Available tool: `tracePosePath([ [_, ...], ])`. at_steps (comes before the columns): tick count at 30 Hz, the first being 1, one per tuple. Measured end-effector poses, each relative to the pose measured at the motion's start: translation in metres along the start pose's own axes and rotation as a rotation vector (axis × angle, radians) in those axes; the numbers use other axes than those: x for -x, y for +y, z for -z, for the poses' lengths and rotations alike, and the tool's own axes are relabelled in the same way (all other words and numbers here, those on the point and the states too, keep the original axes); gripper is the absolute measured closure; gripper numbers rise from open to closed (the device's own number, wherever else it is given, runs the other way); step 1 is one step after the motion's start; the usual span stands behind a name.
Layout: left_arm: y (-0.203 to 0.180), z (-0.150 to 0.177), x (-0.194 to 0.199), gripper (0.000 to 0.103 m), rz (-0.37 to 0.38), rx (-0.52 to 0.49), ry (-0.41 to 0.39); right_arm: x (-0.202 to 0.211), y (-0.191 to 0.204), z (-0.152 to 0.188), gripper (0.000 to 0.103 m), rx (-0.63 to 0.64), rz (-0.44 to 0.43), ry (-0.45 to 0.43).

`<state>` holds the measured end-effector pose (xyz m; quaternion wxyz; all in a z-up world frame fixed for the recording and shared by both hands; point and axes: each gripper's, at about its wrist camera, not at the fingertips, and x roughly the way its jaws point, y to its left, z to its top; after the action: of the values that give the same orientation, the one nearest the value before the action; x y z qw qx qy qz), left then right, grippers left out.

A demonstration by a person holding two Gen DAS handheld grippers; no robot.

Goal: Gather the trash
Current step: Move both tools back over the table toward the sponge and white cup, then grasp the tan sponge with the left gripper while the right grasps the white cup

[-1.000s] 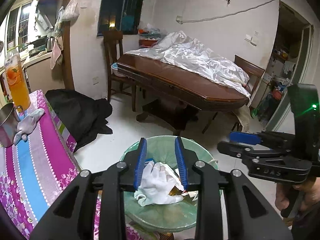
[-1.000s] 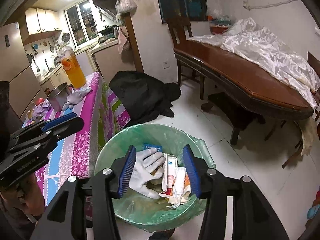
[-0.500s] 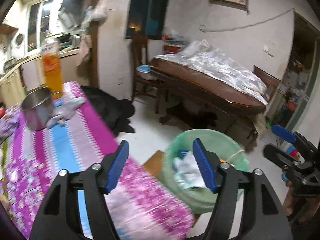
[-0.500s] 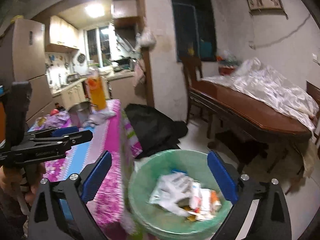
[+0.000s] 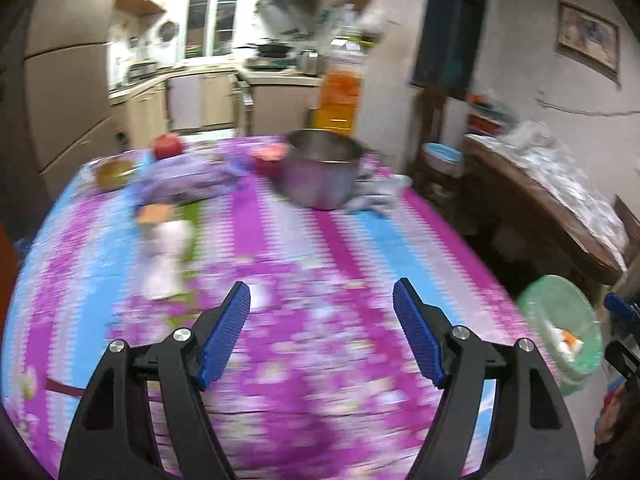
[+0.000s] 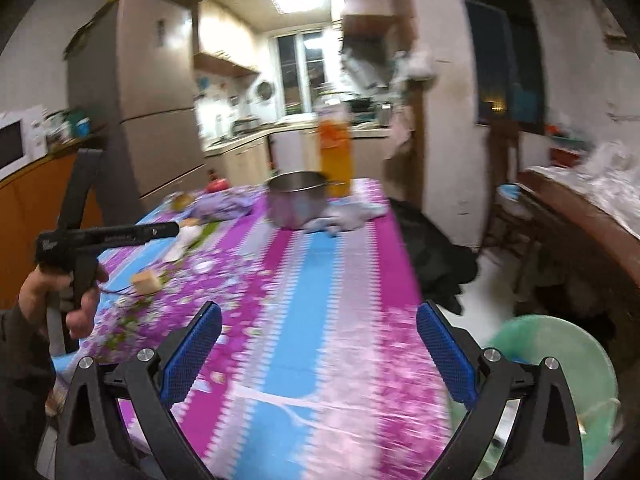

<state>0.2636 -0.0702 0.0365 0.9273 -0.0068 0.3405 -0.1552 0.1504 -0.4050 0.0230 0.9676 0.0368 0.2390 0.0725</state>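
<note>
I hold both claws, the left claw (image 5: 322, 330) and the right claw (image 6: 319, 350), spread wide and empty above the worktop (image 6: 312, 280) so they can take the pale scraps (image 5: 164, 256), while the green trash bin (image 5: 568, 332) waits beside its right edge.

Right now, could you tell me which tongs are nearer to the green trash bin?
Right. The right tongs are beside the green trash bin; the left tongs are over the table, farther off.
</note>
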Motion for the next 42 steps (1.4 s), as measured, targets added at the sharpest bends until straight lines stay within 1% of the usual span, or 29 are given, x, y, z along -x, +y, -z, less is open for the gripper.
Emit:
tracePosePath([
  [2,0.037,0.005,0.005,0.030,-0.035,0.013,0.005,-0.018,0.021,-0.006,0.006,0.026,-0.047,0.018],
  [3,0.048,0.007,0.006,0.027,-0.040,0.016,0.009,-0.026,0.032,-0.007,0.006,0.036,-0.067,0.027],
  [4,0.069,0.011,0.008,0.026,-0.036,0.017,0.025,-0.032,0.038,-0.007,0.006,0.042,-0.080,0.034],
  [6,0.092,0.017,0.007,0.020,-0.031,0.005,0.042,-0.050,0.058,-0.008,0.006,0.052,-0.112,0.055],
  [9,0.122,0.029,0.001,0.019,-0.016,-0.040,0.071,-0.076,0.079,-0.008,0.006,0.050,-0.151,0.092],
  [12,0.120,0.039,-0.008,0.019,0.033,-0.111,0.106,-0.101,0.097,-0.008,0.006,0.049,-0.189,0.128],
  [15,0.106,0.052,-0.026,0.019,0.088,-0.228,0.150,-0.132,0.113,-0.008,0.006,0.067,-0.229,0.175],
  [17,0.102,0.057,-0.038,0.019,0.084,-0.255,0.169,-0.157,0.125,-0.008,0.006,0.079,-0.256,0.213],
  [20,0.106,0.058,-0.055,0.019,0.066,-0.237,0.189,-0.191,0.142,-0.010,0.009,0.104,-0.280,0.260],
  [21,0.108,0.057,-0.058,0.027,0.068,-0.226,0.191,-0.203,0.148,-0.011,0.010,0.115,-0.287,0.274],
  [22,0.110,0.055,-0.059,0.032,0.080,-0.209,0.194,-0.212,0.151,-0.013,0.014,0.123,-0.295,0.284],
  [24,0.114,0.054,-0.061,0.049,0.095,-0.187,0.202,-0.235,0.161,-0.017,0.018,0.148,-0.299,0.308],
  [26,0.116,0.055,-0.063,0.058,0.119,-0.171,0.211,-0.253,0.168,-0.020,0.027,0.165,-0.303,0.324],
  [27,0.116,0.055,-0.063,0.062,0.123,-0.169,0.209,-0.260,0.170,-0.021,0.028,0.174,-0.300,0.331],
  [29,0.114,0.056,-0.062,0.065,0.109,-0.169,0.200,-0.278,0.176,-0.024,0.035,0.192,-0.298,0.345],
  [33,0.120,0.055,-0.059,0.069,0.083,-0.133,0.183,-0.303,0.186,-0.026,0.037,0.214,-0.293,0.363],
  [36,0.125,0.054,-0.059,0.071,0.069,-0.101,0.175,-0.314,0.193,-0.026,0.042,0.231,-0.285,0.372],
  [38,0.127,0.054,-0.060,0.071,0.064,-0.091,0.177,-0.324,0.198,-0.027,0.046,0.242,-0.269,0.387],
  [42,0.130,0.053,-0.061,0.072,0.054,-0.077,0.178,-0.334,0.199,-0.032,0.049,0.242,-0.227,0.392],
])
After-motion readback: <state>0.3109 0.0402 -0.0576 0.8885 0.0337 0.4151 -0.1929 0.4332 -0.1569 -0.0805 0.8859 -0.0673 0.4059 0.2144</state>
